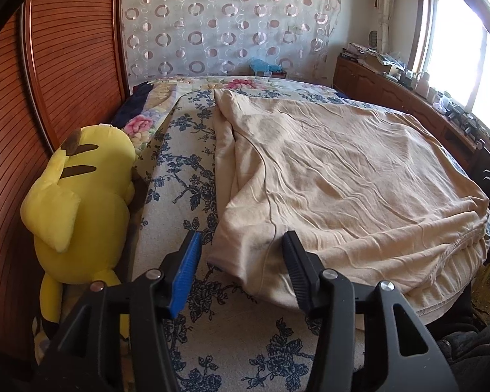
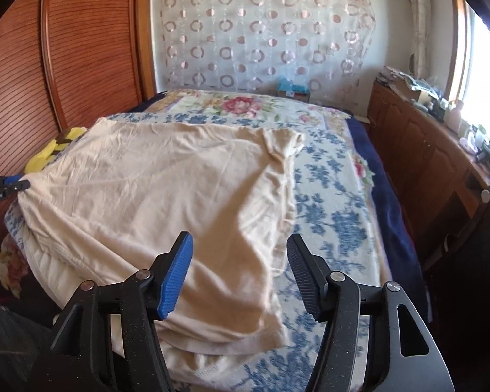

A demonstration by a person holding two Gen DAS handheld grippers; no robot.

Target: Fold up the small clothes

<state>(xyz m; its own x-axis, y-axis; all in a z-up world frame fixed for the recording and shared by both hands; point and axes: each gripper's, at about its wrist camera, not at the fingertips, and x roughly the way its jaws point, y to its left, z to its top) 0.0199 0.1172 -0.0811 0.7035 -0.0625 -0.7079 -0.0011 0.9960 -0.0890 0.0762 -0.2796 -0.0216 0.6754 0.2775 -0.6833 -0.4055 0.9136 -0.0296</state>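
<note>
I look along my left hand-held gripper (image 1: 241, 271) first. Its jaws stand apart and nothing is in them. The near left corner of the cream shirt (image 1: 343, 176) lies between them, but the pads do not press on it. My right hand-held gripper (image 2: 240, 272) is let go too, jaws apart over the near right corner of that shirt, holding nothing.

The shirt lies flat on the bed (image 1: 186, 150), on the blue flower cover. It fills the middle, from six o'clock up to twelve o'clock. Its hem at six o'clock hangs a little over the bed edge.

Here is what I think can go wrong. If I close the jaws too low, I can pinch the flower cover with the shirt, and then the whole cover lifts. The hem hangs off the edge, so a small tug can slide the shirt down off the bed. If one side grabs and the other misses, the fold goes crooked.

Farther off, a yellow plush toy (image 1: 78, 209) sits at nine o'clock in the left view. A wide swing can bump it. The sleeve (image 2: 285, 143) at one o'clock in the right view is bunched up, so it can make a lump in the fold.
</note>
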